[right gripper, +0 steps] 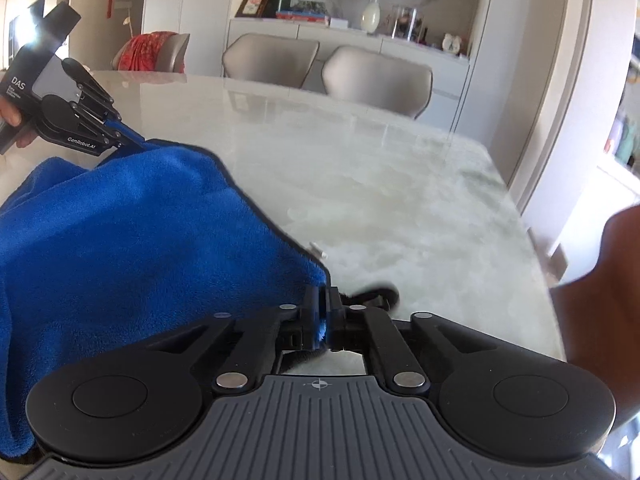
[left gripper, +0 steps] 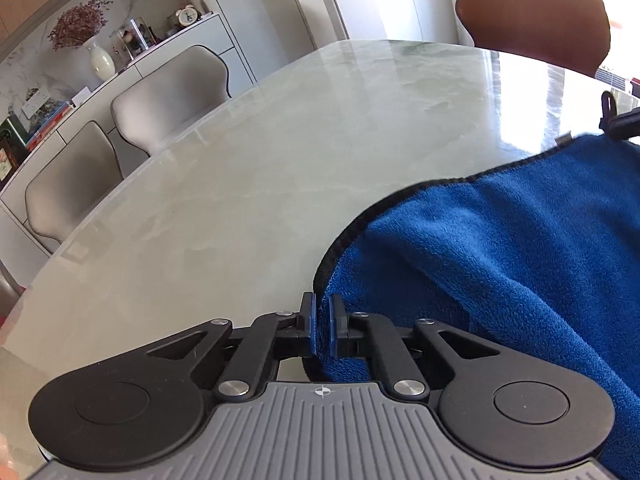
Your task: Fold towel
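Note:
A blue fleece towel (left gripper: 500, 248) with a black stitched hem hangs lifted above the marble table (left gripper: 260, 168). My left gripper (left gripper: 322, 322) is shut on one corner of the towel. In the right wrist view my right gripper (right gripper: 324, 318) is shut on another corner of the towel (right gripper: 132, 240), which drapes to the left between both grippers. The left gripper (right gripper: 134, 142) also shows at the far left of the right wrist view, pinching the towel edge. The right gripper's tip (left gripper: 618, 122) shows at the right edge of the left wrist view.
Grey chairs (left gripper: 172, 92) stand along the table's far side, with a white sideboard behind them. A brown chair (left gripper: 536, 20) stands at the table's end. The table edge (right gripper: 516, 208) runs down the right in the right wrist view.

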`<state>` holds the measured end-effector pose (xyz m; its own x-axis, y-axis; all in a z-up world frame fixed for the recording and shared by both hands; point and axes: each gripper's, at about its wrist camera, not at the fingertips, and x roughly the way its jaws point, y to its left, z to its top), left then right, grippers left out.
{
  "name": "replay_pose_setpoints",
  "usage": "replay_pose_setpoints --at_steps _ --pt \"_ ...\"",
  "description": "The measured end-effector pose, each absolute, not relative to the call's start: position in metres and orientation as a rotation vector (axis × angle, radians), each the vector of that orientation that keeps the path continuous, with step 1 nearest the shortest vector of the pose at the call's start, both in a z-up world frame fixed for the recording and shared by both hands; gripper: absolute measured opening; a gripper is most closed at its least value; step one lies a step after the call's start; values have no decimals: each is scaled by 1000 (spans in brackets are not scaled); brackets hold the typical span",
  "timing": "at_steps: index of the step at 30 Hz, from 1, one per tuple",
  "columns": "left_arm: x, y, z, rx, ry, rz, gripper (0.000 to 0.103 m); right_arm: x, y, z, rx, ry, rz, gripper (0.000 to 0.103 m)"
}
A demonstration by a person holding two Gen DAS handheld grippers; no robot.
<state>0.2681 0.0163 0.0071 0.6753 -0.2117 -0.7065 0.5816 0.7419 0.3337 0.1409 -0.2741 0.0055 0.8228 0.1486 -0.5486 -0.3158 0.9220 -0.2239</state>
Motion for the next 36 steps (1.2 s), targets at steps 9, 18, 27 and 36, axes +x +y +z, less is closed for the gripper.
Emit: replay_pose_setpoints --at_steps 9,18,27,36 --pt "271 22 20 604 656 -440 5 174 -294 30 -191 656 267 7" --pt "276 24 9 614 676 -453 6 164 -301 0 -159 719 207 80" --pt "273 24 3 628 679 -458 6 156 -293 -13 -133 698 270 63" --pt "271 25 1 627 672 -432 6 153 -279 -8 -206 609 287 5"
